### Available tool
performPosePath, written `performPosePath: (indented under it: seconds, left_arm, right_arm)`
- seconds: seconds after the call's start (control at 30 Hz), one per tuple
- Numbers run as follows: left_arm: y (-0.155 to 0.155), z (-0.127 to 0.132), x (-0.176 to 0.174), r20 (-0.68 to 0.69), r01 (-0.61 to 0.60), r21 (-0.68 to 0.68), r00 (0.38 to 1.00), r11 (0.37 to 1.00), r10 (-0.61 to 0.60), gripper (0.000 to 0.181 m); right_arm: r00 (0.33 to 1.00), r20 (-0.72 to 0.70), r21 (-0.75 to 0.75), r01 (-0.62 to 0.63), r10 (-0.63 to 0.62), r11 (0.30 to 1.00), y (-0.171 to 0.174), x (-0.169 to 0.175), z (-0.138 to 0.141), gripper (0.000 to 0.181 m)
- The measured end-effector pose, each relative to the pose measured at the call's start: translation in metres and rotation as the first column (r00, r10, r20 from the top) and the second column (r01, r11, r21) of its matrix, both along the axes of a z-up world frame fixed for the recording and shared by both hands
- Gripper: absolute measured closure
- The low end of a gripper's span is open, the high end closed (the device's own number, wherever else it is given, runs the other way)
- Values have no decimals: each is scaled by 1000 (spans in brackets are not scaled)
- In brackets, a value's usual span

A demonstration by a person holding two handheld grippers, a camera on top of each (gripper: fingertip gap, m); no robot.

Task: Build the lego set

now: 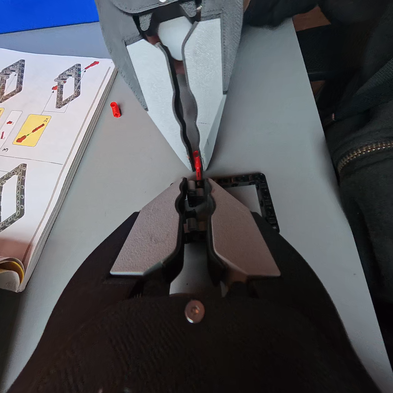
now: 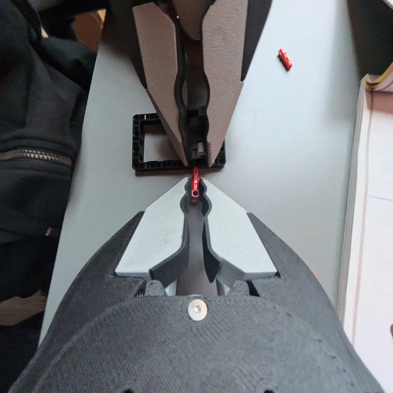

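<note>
- My left wrist camera sits just behind my left gripper, looking steeply down along its grey fingers at the pale grey tabletop, very close.
- It faces my right gripper, entering from the top of the frame; an open instruction booklet lies at left.
- My right wrist camera looks the opposite way along my right gripper, equally close.
- Both views share the black rectangular beam frame, the thin red pin, the loose red connector and dark clothing.

Grey table, pale tiled floor, blue backdrop.
</note>
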State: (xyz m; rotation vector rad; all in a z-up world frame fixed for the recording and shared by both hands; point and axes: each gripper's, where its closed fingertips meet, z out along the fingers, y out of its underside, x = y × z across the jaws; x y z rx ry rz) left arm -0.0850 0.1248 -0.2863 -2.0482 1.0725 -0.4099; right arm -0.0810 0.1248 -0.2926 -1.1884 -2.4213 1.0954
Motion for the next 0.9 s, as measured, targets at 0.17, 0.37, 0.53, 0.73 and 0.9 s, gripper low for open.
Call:
performPosePath:
  seconds: [0.17,0.37,0.53,0.73,0.9]
  left_arm:
    - [0,1,-2,14,-15,-23,1000,1000,15,162]
    - [-1,0,-6,7,-74,-87,997,993,75,131]
    - [-10,1,-11,-35,-109,-93,994,990,107,125]
    - [-19,9,-8,22,-101,-147,994,984,105,122]
    - [-20,-8,-5,-80,-101,-150,993,983,90,120]
  right_arm:
    - [999,-32,19,1,-1,1000,-2,-3,0,177]
    - [999,-42,32,10,-9,999,-1,-3,0,177]
    - [999,-40,35,15,-14,999,-1,-1,0,177]
    - [999,-36,22,13,-12,1000,-4,3,1,177]
    - [1000,-22,25,-11,12,1000,-15,6,3,177]
